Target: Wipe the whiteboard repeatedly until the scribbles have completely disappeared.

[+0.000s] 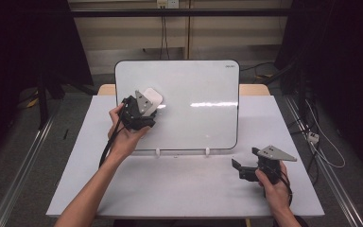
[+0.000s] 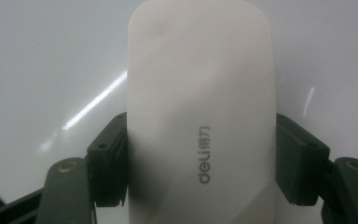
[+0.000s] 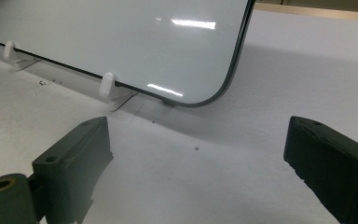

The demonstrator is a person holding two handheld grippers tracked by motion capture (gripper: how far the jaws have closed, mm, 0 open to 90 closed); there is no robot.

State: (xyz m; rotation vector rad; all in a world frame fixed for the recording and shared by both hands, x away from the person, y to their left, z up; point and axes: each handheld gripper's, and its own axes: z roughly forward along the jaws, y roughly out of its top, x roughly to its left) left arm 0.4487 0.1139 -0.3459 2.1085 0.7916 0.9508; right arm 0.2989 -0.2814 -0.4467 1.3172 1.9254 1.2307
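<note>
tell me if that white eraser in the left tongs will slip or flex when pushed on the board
The white eraser looks like a hard, smooth shell, so probably stiff, not floppy. The left tongs clamp its glossy sides, so it might slip under hard pressure. The whiteboard stands on small clips and could tip back.

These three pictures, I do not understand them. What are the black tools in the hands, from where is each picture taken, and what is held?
A person sits at a white table and holds a black two-jaw tool in each hand. The high view looks down from above. Each of the other two views comes from a camera that rides on one tool and looks along its jaws.

A whiteboard stands on the table in small white clips. The left gripper is shut on a white eraser with the name "deli" printed on it, and holds it at the board's upper left area. The right gripper is open, holds nothing, and stays low by the board's lower right corner.
</note>
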